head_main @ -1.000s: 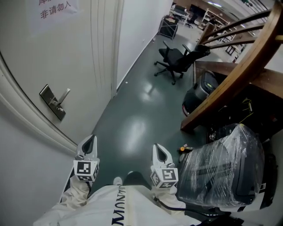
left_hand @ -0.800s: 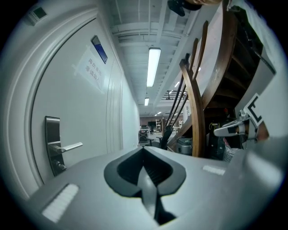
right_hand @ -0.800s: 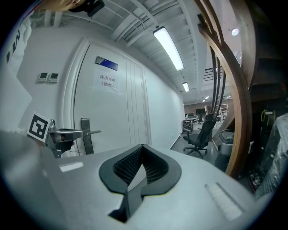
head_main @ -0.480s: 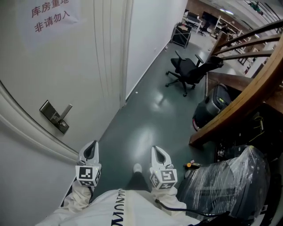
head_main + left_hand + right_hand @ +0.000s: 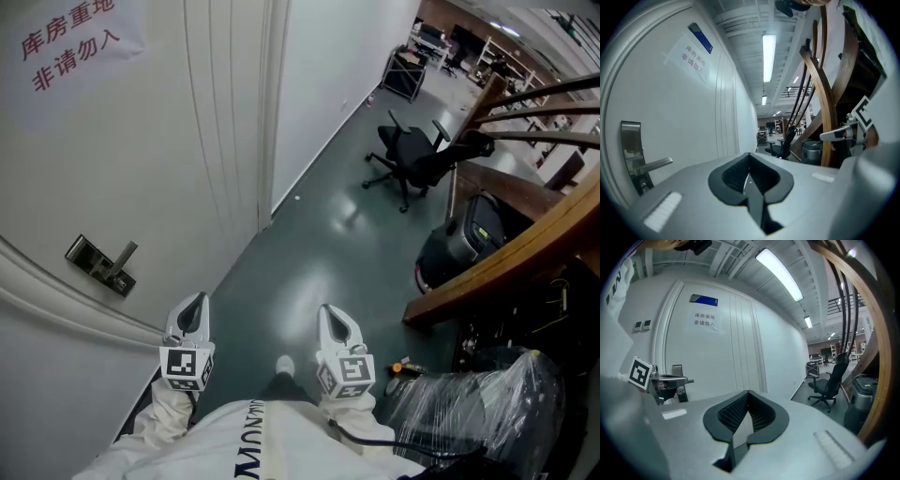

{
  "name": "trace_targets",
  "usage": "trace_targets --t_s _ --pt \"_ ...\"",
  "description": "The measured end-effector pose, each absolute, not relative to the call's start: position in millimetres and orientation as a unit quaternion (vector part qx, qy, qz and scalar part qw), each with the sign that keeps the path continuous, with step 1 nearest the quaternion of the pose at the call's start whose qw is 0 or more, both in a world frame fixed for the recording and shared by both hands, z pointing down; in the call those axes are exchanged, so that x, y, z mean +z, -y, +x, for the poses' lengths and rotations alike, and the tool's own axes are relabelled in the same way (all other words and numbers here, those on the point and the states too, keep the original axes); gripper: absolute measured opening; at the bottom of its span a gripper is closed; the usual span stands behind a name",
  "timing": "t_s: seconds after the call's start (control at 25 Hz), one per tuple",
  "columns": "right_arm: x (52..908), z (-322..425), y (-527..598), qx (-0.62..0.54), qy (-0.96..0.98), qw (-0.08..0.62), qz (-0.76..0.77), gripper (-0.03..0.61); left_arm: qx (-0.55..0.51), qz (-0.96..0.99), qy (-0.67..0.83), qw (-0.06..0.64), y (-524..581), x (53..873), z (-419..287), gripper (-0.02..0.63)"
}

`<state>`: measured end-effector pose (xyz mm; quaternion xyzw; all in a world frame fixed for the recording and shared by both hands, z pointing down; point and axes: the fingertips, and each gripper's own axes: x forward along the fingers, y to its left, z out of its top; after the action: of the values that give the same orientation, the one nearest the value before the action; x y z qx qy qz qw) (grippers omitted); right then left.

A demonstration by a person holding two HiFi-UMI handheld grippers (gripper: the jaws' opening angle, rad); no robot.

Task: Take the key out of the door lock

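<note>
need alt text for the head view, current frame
Looking steeply down, the left gripper and right gripper are held low, fingers shut and empty, well short of a white door whose lock sits at left. Beyond, a dark green floor runs to a black office chair, with a wooden stair rail at right.

Head view swings left along the door. Door lock plate (image 5: pixel 98 265) with its lever (image 5: pixel 121 257) now sits lower and further left in frame. Red-lettered sign (image 5: pixel 70 42) slides toward the top left corner. Black office chair (image 5: pixel 422 159) shifts right. Plastic-wrapped chair (image 5: pixel 487 412) drops to the bottom right, partly cut off. White shoe tip (image 5: pixel 284 365) shows further right than a second ago.
</note>
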<state>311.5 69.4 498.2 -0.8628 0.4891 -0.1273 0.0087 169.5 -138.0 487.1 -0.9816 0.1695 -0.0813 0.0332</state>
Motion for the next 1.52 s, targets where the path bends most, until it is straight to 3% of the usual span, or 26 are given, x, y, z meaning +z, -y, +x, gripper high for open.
trace_targets --t_s 0.4,0.76,1.52 --pt "508 367 -46 -0.143 -0.527 0.011 -0.838 0.0 -0.098 -0.972 -0.211 0.036 150 488 209 0.0" --pt "514 393 4 -0.142 -0.59 -0.005 -0.795 0.0 -0.101 -0.951 -0.289 0.033 173 487 203 0.0" --pt "509 229 186 -0.128 -0.782 -0.062 -0.606 0.0 -0.102 -0.839 -0.535 -0.006 226 490 -17 0.0"
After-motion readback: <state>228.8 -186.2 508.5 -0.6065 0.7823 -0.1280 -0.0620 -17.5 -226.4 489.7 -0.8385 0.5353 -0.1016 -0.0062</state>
